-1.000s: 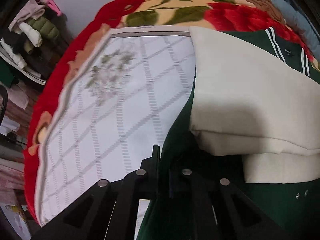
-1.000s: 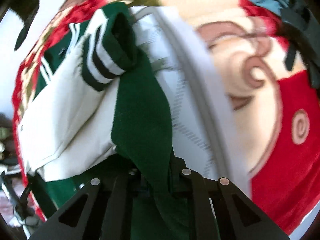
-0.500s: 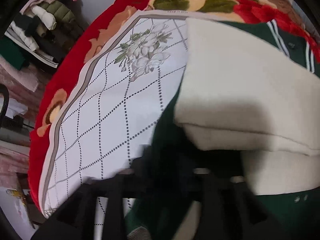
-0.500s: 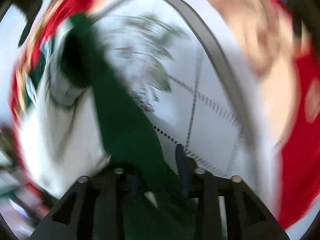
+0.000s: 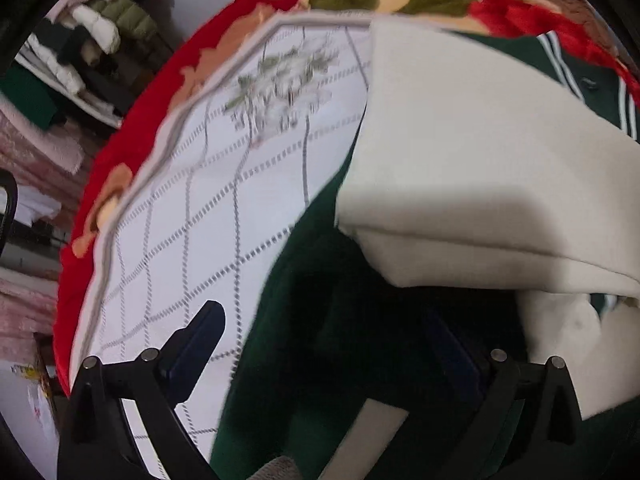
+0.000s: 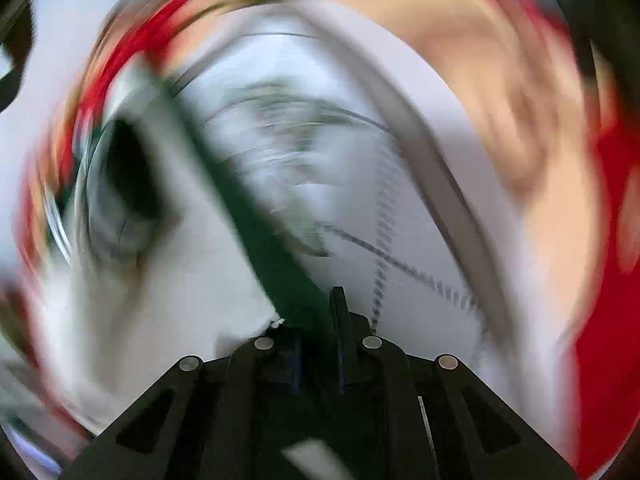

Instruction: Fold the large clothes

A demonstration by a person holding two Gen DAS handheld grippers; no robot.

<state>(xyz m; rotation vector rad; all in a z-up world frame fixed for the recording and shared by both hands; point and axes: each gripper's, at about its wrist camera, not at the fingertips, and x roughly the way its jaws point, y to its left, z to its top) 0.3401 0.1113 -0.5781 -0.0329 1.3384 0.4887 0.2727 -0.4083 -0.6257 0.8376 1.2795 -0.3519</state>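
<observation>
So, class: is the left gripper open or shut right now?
Open. The left gripper has its fingers spread wide apart, with the green jacket lying loose between them.

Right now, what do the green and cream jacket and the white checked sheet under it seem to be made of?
Jacket: looks like thick matte fleece or wool-like knit; its cream fold is plump and rounded, with no sheen. White checked sheet: seems thin, smooth woven cotton or polyester, lying flat with printed dotted lines. Blur leaves both uncertain.

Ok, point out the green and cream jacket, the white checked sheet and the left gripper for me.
green and cream jacket [image 5: 460,152]: left wrist view, on the folded cream sleeve.
white checked sheet [image 5: 224,216]: left wrist view, on its bare checked middle.
left gripper [image 5: 332,344]: left wrist view, midway between the spread fingertips.
</observation>
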